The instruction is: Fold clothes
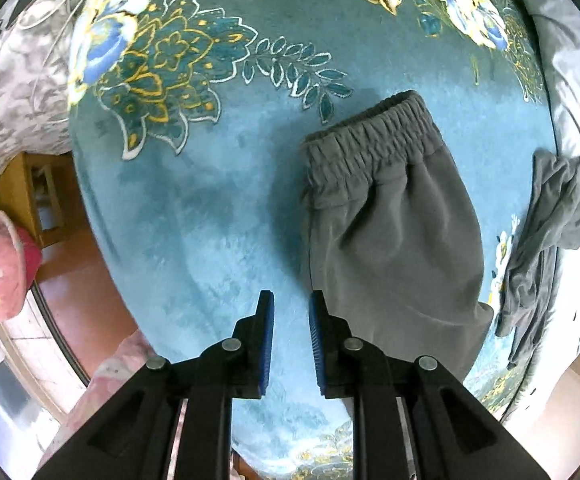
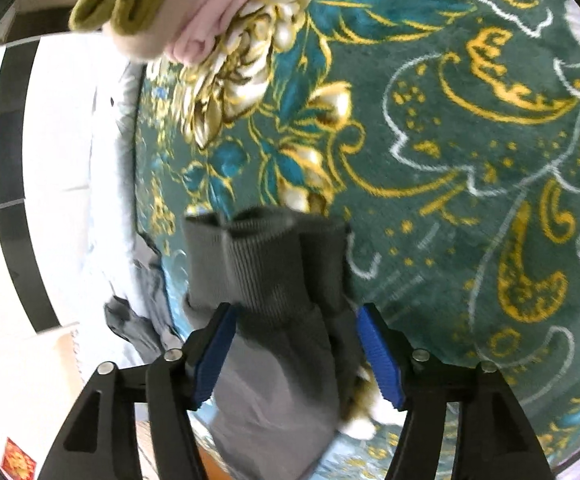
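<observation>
Left gripper (image 1: 291,312): jaws narrowly parted, empty, beside grey trousers (image 1: 390,220) at frame centre. Right gripper (image 2: 296,320): jaws wide, straddling the ribbed cuff (image 2: 265,260) without gripping.

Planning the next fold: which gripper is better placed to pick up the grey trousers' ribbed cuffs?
Right gripper: open, jaws either side of the cuffs. Left gripper is beside the waistband end.

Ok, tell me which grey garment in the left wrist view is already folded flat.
The grey trousers with the elastic waistband, lying smooth beside the left gripper. The other grey garment is crumpled at the blanket's right edge.
</observation>
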`<move>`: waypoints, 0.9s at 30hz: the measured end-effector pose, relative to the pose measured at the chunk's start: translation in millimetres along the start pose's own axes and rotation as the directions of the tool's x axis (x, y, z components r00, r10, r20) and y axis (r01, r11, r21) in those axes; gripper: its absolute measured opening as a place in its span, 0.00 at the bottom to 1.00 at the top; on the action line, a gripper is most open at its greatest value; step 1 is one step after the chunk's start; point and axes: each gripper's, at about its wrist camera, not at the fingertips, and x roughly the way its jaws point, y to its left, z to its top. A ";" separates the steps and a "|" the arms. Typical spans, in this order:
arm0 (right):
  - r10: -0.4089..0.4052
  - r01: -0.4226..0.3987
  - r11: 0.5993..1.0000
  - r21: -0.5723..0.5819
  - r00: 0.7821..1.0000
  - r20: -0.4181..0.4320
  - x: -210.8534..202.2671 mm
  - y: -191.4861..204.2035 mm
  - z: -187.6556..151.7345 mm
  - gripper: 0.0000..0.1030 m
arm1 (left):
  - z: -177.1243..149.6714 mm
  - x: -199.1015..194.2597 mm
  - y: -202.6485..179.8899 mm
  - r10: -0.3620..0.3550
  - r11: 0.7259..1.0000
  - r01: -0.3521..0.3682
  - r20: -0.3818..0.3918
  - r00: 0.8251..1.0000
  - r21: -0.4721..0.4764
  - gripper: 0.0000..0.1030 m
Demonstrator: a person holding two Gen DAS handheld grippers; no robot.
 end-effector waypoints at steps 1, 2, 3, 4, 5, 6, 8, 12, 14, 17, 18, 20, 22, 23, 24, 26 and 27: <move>0.010 -0.010 1.000 0.007 1.000 -0.002 3.4 -0.6 3.2 0.68 | -3.7 -1.3 -5.5 -0.007 1.000 0.007 0.000 1.000 0.012 0.17; 0.001 -0.001 1.000 0.009 1.000 -0.013 8.2 -1.3 6.8 0.68 | -7.6 -2.4 -11.3 -0.013 1.000 0.013 0.000 1.000 0.026 0.17; -0.013 0.013 1.000 0.012 1.000 -0.019 12.5 -2.5 8.9 0.68 | -11.5 -3.6 -17.0 -0.020 0.999 0.019 0.001 1.000 0.040 0.17; -0.027 0.028 1.000 0.014 0.999 -0.025 16.8 -3.8 10.9 0.68 | -14.3 -4.7 -22.3 -0.023 0.998 0.023 -0.002 1.000 0.065 0.17; -0.042 0.042 0.999 0.017 0.999 -0.031 21.0 -5.1 12.9 0.68 | -16.9 -5.8 -27.6 -0.026 0.995 0.026 -0.005 1.000 0.093 0.17; -0.042 0.043 0.999 0.023 0.999 -0.032 22.2 -7.0 14.2 0.68 | -19.6 -6.9 -32.9 -0.028 0.992 0.029 -0.007 1.000 0.120 0.17; -0.057 0.058 0.998 0.029 0.998 -0.031 26.3 -5.9 16.8 0.69 | -24.8 -9.0 -43.5 -0.034 0.984 0.035 -0.013 0.999 0.174 0.17; -0.083 0.084 0.995 0.049 0.996 -0.010 29.8 -1.9 16.4 0.68 | -38.8 -25.8 -58.5 -0.062 0.968 0.065 -0.019 0.998 0.244 0.17; -0.092 0.092 0.994 0.060 0.996 0.002 32.0 -0.2 15.7 0.67 | -43.6 -32.0 -59.8 -0.079 0.964 0.082 -0.021 0.997 0.253 0.17; -0.081 0.081 0.994 0.070 0.997 0.005 32.1 1.6 14.9 0.55 | -47.3 -40.7 -57.9 -0.105 0.962 0.107 -0.022 0.994 0.252 0.17; -0.063 0.063 0.995 0.075 0.998 0.001 31.8 2.4 15.0 0.45 | -48.0 -42.5 -56.3 -0.111 0.962 0.113 -0.020 0.994 0.250 0.17; -0.061 0.061 0.994 0.085 0.998 -0.005 33.0 6.4 16.8 0.43 | -49.7 -48.9 -52.6 -0.121 0.962 0.122 -0.017 0.992 0.245 0.17; -0.057 0.057 0.995 0.077 0.998 0.000 32.3 12.7 16.8 0.36 | -49.0 -53.6 -47.3 -0.129 0.965 0.128 -0.013 0.992 0.229 0.17; -0.055 0.054 0.996 0.070 0.999 0.004 30.5 16.1 15.9 0.29 | -48.6 -56.0 -45.8 -0.134 0.966 0.133 -0.012 0.991 0.220 0.17; -0.046 0.046 0.997 0.055 0.999 0.010 27.1 21.1 14.3 0.25 | -48.4 -58.3 -43.4 -0.143 0.968 0.142 -0.012 0.990 0.208 0.17; -0.014 0.014 1.000 0.008 1.000 0.026 19.8 35.8 9.8 0.21 | -48.7 -63.1 -39.2 -0.160 0.969 0.160 -0.011 0.987 0.190 0.17; 0.001 0.000 1.000 -0.023 1.000 0.029 14.1 43.5 6.6 0.17 | -48.8 -65.8 -37.6 -0.165 0.969 0.163 -0.008 0.986 0.187 0.17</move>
